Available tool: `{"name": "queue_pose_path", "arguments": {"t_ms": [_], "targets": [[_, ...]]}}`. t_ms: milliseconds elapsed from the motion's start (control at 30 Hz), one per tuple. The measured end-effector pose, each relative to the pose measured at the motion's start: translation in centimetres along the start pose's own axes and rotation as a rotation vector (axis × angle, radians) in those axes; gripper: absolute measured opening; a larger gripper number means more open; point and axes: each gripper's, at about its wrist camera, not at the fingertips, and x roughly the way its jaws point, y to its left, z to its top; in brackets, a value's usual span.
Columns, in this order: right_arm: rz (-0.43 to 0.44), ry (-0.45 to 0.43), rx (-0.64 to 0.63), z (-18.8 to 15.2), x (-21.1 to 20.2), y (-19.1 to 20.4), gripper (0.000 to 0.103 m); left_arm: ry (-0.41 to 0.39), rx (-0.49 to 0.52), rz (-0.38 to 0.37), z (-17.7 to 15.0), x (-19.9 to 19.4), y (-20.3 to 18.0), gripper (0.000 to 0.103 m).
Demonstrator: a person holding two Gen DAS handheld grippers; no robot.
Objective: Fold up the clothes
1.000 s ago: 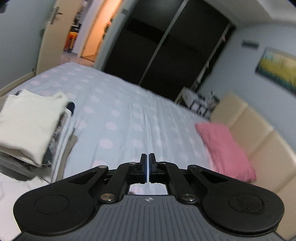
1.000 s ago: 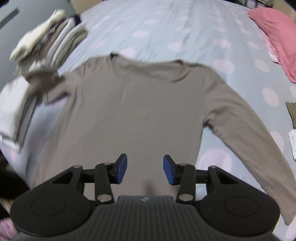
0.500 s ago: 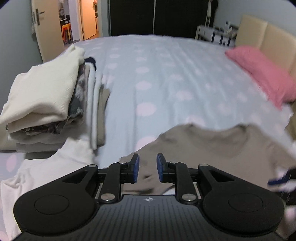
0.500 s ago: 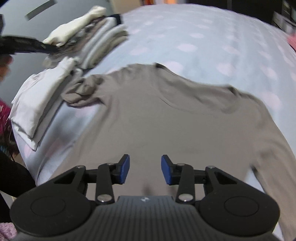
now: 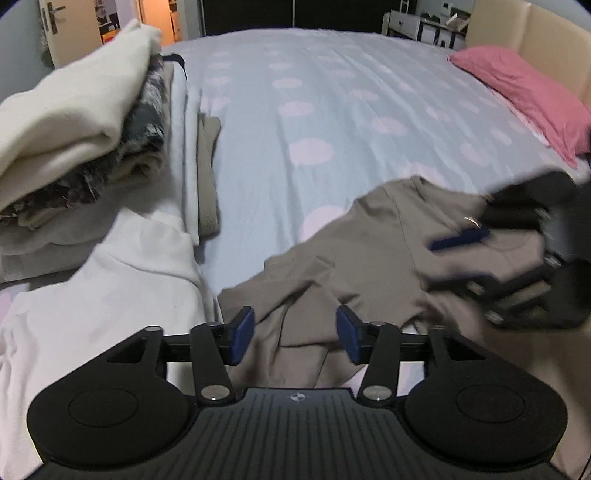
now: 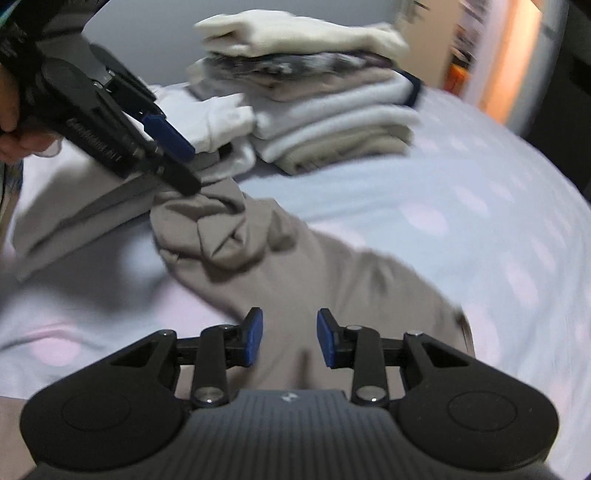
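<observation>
I had two hand-held grippers over one taupe shirt (image 5: 373, 254) on the bed (image 5: 332, 110): my left hand-held gripper (image 5: 295, 334) freshly widened above its bunched sleeve, my right hand-held gripper (image 6: 290, 338) parted, empty. Only the left view showed one pink pillow (image 5: 524, 88).

One taupe shirt (image 5: 373, 266), one pillow (image 5: 524, 92)

Long-sleeve shirt (image 5: 388, 251) lies on the bed (image 5: 332, 110), near edge, its sleeve bunched at near left. Stack of folded clothes (image 5: 85, 136) sits left of it; a loose white garment (image 5: 122, 288) lies nearer, just in front of the stack, beside the bunched sleeve. Pillow (image 5: 524, 92) far right, against the headboard (image 5: 535, 29). Door (image 5: 55, 26) far left behind the bed.
</observation>
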Motion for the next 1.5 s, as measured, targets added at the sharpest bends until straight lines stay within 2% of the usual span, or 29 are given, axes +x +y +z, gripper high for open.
{"name": "queue_pose_path", "arguments": {"t_ms": [100,167,233,400,533,600,700,833,1000,1200,1367,1500], "targets": [[-0.003,-0.040,-0.157,1.3,2.7,0.1,0.040,0.020,-0.015,-0.063,-0.2,0.4,0.3,0.057],[-0.005,-0.050,-0.255,1.9,4.3,0.1,0.041,0.018,-0.020,-0.075,-0.2,0.5,0.5,0.057],[0.002,-0.058,-0.335,2.3,5.5,0.1,0.047,0.012,-0.024,-0.079,-0.2,0.5,0.6,0.058],[0.014,-0.085,-0.473,2.1,7.0,-0.1,0.046,-0.008,-0.042,-0.077,-0.2,0.5,1.0,0.060],[0.029,-0.091,-0.559,2.1,8.0,0.4,0.039,0.002,-0.046,-0.080,0.1,0.6,1.1,0.060],[0.039,-0.104,-0.542,2.3,8.3,0.7,0.035,0.005,-0.051,-0.065,0.2,0.6,1.2,0.060],[0.058,-0.095,-0.515,2.9,8.3,1.1,0.005,-0.004,-0.079,-0.020,0.2,0.3,2.0,0.059],[0.058,-0.081,-0.459,3.8,6.1,0.9,0.004,-0.015,-0.104,0.014,0.3,-0.1,3.0,0.058],[0.045,0.049,-0.197,6.1,1.6,-1.3,0.004,-0.043,-0.121,0.027,0.9,-1.0,3.0,0.058],[0.013,0.096,-0.003,8.3,-6.1,-3.1,0.004,-0.073,-0.108,0.058,1.1,-2.1,2.5,0.058],[-0.018,0.151,0.117,8.6,-11.9,-4.2,0.003,-0.083,-0.106,0.065,1.3,-2.4,2.0,0.058],[-0.092,0.163,0.178,7.6,-15.9,-5.3,0.003,-0.086,-0.094,0.067,1.5,-2.5,1.5,0.058]]}}
